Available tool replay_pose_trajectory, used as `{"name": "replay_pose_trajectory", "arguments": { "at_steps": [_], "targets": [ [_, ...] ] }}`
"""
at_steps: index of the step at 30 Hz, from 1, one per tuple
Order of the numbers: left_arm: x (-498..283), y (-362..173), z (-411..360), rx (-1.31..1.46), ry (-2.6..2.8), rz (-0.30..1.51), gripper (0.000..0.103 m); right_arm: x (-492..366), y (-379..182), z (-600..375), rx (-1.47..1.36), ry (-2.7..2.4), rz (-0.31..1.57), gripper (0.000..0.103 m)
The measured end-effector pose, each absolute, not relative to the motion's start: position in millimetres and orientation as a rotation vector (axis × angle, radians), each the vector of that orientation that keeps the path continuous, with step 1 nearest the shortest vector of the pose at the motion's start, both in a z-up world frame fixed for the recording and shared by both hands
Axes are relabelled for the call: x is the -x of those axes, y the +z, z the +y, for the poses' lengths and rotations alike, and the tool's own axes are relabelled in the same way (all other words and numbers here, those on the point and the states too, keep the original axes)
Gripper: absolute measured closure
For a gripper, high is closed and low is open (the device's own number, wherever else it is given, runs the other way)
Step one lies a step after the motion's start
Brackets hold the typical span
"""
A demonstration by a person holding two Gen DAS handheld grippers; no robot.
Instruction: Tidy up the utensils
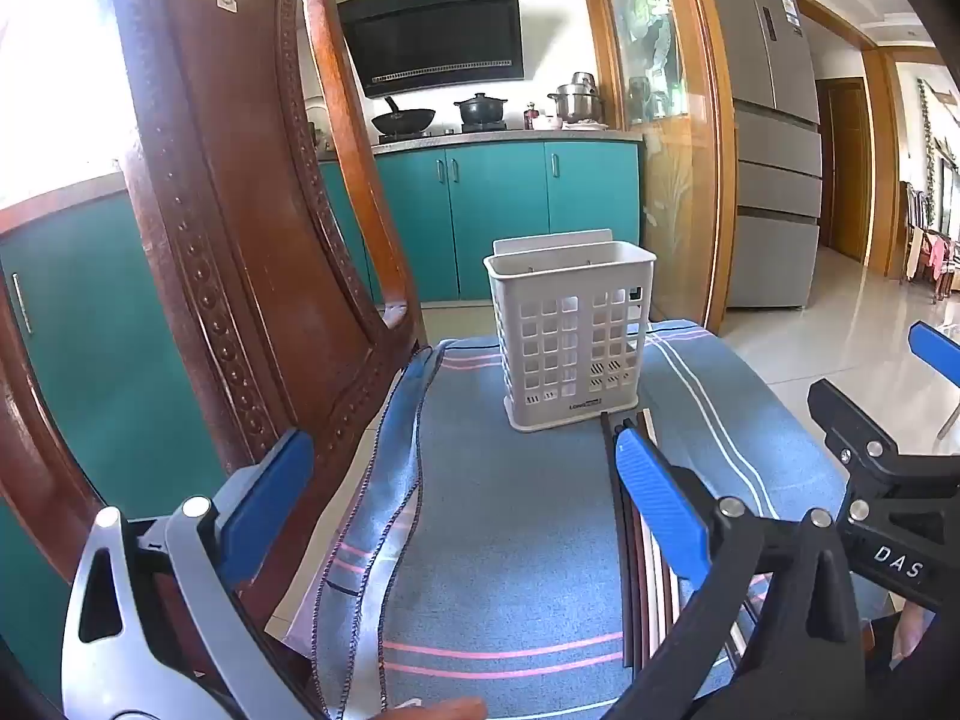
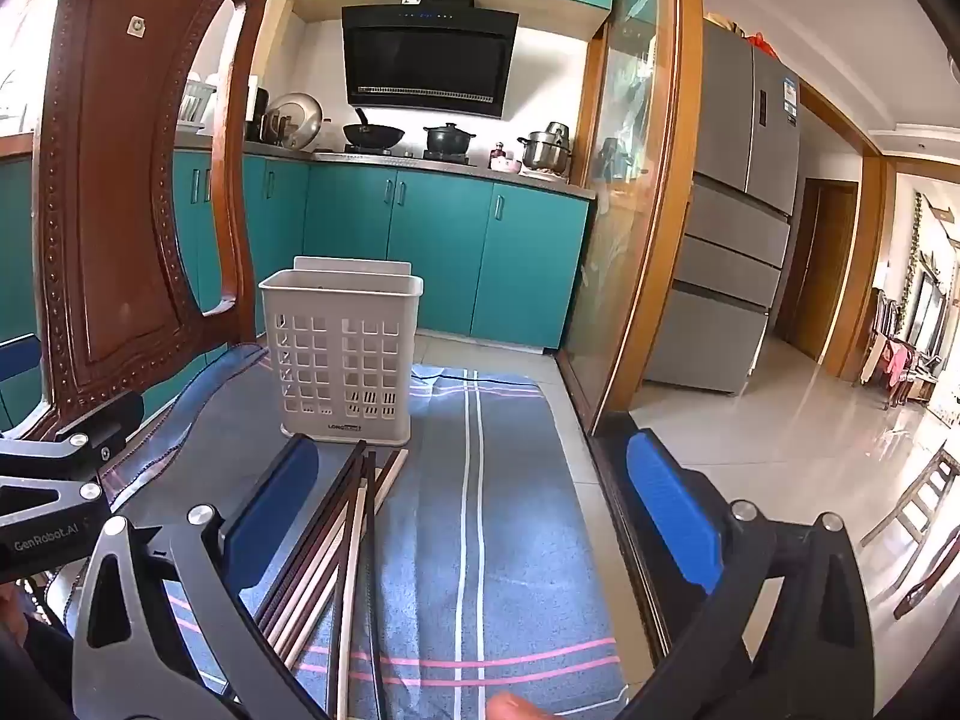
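Note:
A white slotted utensil holder (image 1: 570, 336) stands upright on a blue striped cloth (image 1: 510, 540); it also shows in the right wrist view (image 2: 345, 354). Several chopsticks (image 2: 336, 552), dark and pale, lie on the cloth in front of the holder, fanned toward me; in the left wrist view the chopsticks (image 1: 636, 570) pass under my right finger. My left gripper (image 1: 462, 516) is open and empty above the cloth. My right gripper (image 2: 474, 516) is open and empty, its left finger (image 2: 270, 516) just above the chopsticks.
A carved wooden chair back (image 1: 240, 240) rises close on the left. The cloth (image 2: 510, 510) ends at a drop to the tiled floor (image 2: 810, 420) on the right. Teal kitchen cabinets (image 2: 450, 240) and a fridge (image 2: 738, 210) stand behind.

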State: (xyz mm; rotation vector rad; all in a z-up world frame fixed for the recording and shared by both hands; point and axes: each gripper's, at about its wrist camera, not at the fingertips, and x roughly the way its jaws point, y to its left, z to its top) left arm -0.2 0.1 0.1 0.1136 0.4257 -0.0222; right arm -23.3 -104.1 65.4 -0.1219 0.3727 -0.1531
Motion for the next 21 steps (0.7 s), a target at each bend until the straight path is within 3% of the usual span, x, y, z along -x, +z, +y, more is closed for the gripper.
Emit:
{"name": "replay_pose_trajectory", "arguments": {
  "at_steps": [21],
  "targets": [
    [1.8, -1.3, -1.3, -0.102, -0.025, 0.432, 0.003, 21.6, 64.4, -100.5, 0.119, -0.152, 0.368, 0.002]
  ]
}}
